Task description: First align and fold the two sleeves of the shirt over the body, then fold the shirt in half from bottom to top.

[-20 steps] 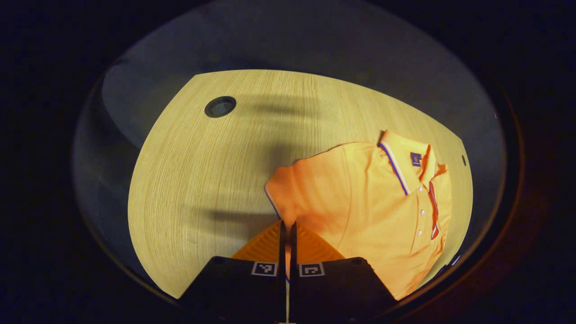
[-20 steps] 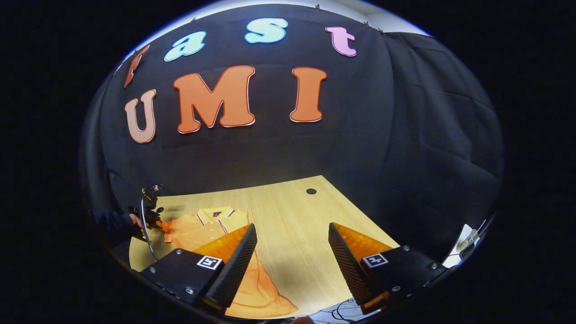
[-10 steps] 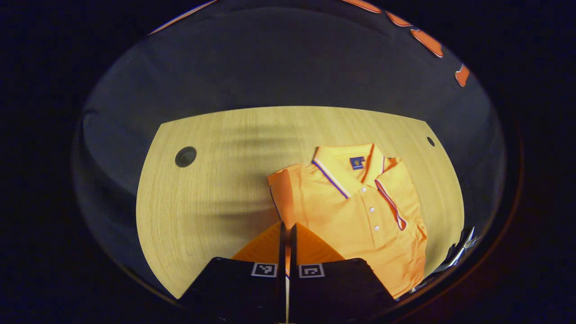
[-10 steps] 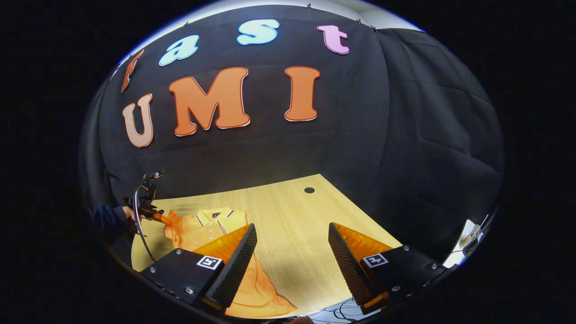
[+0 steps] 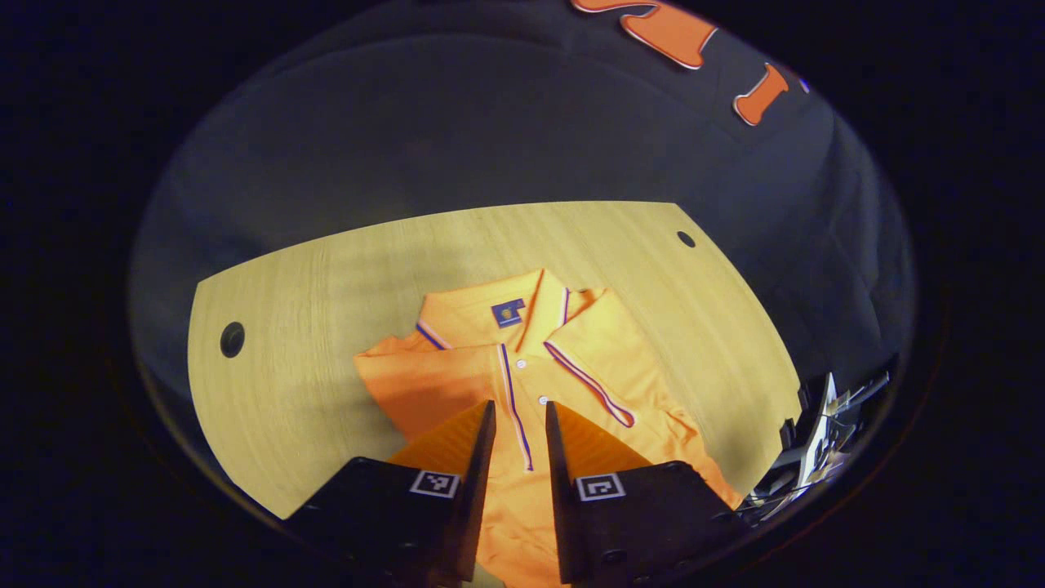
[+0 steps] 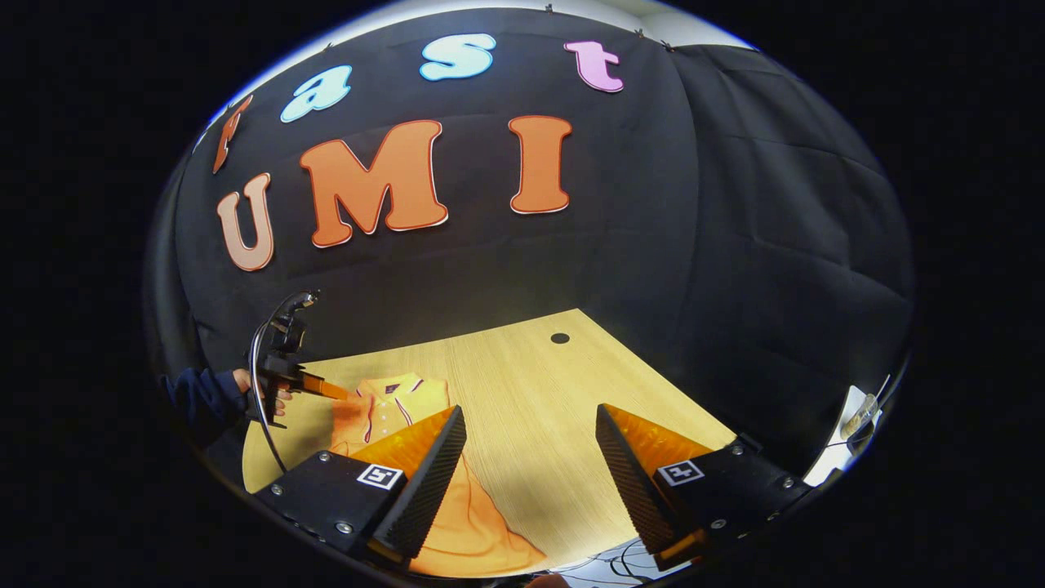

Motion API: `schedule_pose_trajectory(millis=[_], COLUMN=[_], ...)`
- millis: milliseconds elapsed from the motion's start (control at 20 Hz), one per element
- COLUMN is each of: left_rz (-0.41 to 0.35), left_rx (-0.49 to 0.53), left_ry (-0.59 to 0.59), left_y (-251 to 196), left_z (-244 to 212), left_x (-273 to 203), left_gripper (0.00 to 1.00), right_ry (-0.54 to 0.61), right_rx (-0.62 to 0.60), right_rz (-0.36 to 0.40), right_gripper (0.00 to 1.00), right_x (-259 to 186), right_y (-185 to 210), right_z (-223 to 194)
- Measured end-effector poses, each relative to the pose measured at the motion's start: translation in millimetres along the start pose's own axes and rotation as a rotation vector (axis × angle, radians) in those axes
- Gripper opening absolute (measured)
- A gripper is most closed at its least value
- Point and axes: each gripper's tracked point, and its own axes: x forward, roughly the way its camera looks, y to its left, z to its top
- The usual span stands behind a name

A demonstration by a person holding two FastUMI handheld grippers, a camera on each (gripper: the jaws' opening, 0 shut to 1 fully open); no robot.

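Spreading under everything, the pale wood tabletop (image 5: 326, 286) carries the orange polo shirt (image 5: 490, 367), which lies flat near the tabletop's near edge with its collar pointing toward the booth's black wall and both sleeves folded in over the body. A second ago the left gripper (image 5: 519, 416) had its fingers pressed together at the shirt's sleeve edge; now they stand slightly apart above the button placket, holding nothing, and the shirt sits centred ahead of it. The right gripper (image 6: 522, 425) hangs wide open over the shirt's lower hem, much as before. A hand (image 6: 245, 384) in a dark sleeve (image 6: 196, 396) holds the left gripper beside the shirt's collar. The small dark collar label (image 5: 507, 312) is too small to read.
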Motion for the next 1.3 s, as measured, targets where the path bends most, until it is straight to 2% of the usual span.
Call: schedule_pose_trajectory(millis=[50,150,200,350,550,800,1100,1300], left_rz=[-0.006,0.009,0.022,0.079,0.132,0.202,0.308,0.427], left_rx=[0.008,0.017,0.02,0.016,-0.009,-0.01,0.005,0.012], left_ry=[-0.017,-0.058,-0.082,-0.183,-0.327,-0.589,-0.842,-0.969], left_y=[-6.3,-10.1,-12.0,-16.2,-32.7,-51.7,-72.6,-88.9], left_z=[2.2,4.9,6.3,10.3,9.7,14.9,-2.7,-36.4], left_x=[-2.5,-16.5,-23.9,-59.0,-117.2,-207.6,-305.8,-365.9], left_gripper=[0.42,0.85,0.99,0.98,0.97,0.97,0.96,0.96], right_ry=[-0.001,-0.012,-0.02,-0.051,-0.079,-0.176,-0.291,-0.358], right_rx=[0.003,0.009,0.006,-0.03,-0.063,-0.149,-0.228,-0.229], right_rz=[0.0,0.008,0.015,0.045,0.126,0.216,0.341,0.422], right_gripper=[0.98,0.97,1.0,0.97,0.98,0.97,0.97,0.98], right_x=[1.4,4.6,5.9,11.5,21.1,21.7,0.1,-16.8], right_y=[-1.2,-1.1,-0.4,3.3,19.2,50.6,83.4,90.8], right_z=[-0.2,2.2,4.2,8.4,13.8,28.5,37.9,38.2])
